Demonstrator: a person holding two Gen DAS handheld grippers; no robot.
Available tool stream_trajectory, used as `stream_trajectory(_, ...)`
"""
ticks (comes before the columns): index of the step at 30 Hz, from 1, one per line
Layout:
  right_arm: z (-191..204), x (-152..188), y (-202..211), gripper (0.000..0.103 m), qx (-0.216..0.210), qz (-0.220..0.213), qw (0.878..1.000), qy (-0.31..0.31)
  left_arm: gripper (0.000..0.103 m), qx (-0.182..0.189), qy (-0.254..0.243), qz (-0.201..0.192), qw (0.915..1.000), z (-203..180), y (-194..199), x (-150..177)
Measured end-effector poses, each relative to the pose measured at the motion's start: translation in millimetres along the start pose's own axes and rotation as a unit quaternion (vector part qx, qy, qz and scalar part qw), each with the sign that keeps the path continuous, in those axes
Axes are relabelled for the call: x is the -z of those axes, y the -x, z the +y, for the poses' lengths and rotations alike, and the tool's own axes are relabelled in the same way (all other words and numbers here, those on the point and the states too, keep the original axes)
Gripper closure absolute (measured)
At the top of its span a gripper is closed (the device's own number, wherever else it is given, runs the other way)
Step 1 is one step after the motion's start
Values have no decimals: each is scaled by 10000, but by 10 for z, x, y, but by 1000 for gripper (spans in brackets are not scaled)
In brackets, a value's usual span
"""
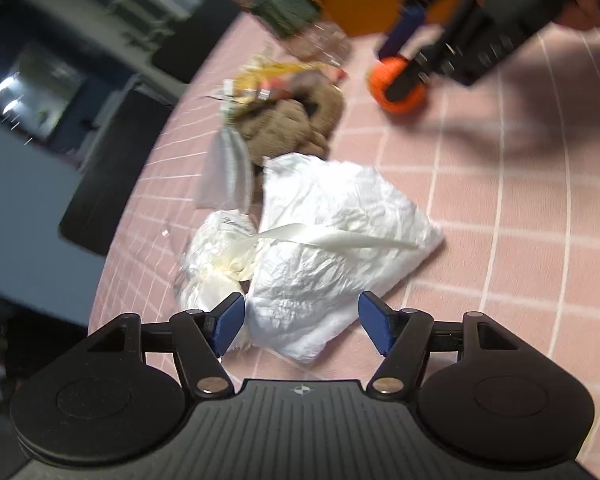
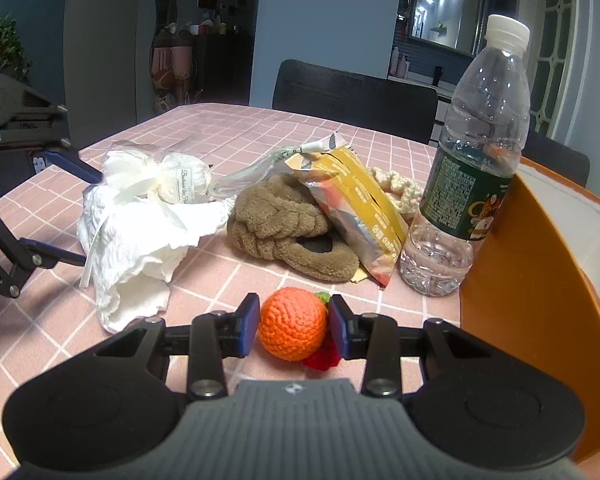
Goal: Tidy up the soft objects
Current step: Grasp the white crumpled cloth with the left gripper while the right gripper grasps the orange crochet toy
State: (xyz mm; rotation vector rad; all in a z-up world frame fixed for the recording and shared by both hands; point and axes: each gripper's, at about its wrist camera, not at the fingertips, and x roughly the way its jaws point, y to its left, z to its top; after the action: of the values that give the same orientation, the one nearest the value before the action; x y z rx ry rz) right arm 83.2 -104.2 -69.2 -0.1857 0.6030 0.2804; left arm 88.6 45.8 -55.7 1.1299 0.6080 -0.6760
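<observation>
Right claw (image 2: 293,326) bracketed the orange knitted ball (image 2: 292,323) on the tabletop (image 2: 236,276) — pads beside it, contact unclear. Left claw (image 1: 302,322) stood spread — white crumpled cloth (image 1: 332,236) between its tips.

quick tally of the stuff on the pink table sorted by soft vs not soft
Soft: 4 – orange crocheted ball, brown plush slipper, white crumpled cloth, cream knitted scrunchie
Not soft: 3 – clear plastic bottle, yellow snack packet, orange box
Total: 7

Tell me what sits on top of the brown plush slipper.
A yellow snack packet leans across the brown plush slipper, covering its right side. A clear plastic bag touches its back edge. What lies under the packet is hidden.
</observation>
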Motion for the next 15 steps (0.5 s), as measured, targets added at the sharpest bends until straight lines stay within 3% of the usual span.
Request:
stream_trajectory(4,-8,-45,-29,65,-92,65,9999,-42,27,213,-412,126,9988,6,-183,-72)
stream_trajectory(8,-10,-84,-64,60,-145,155,9998,-66,34,447,-143,75,9989,94,-232,-90)
stream_trajectory(15,4,-89,-113,59,-125,253,9996,23,71,1089,733,222,9911,254,-276,-89)
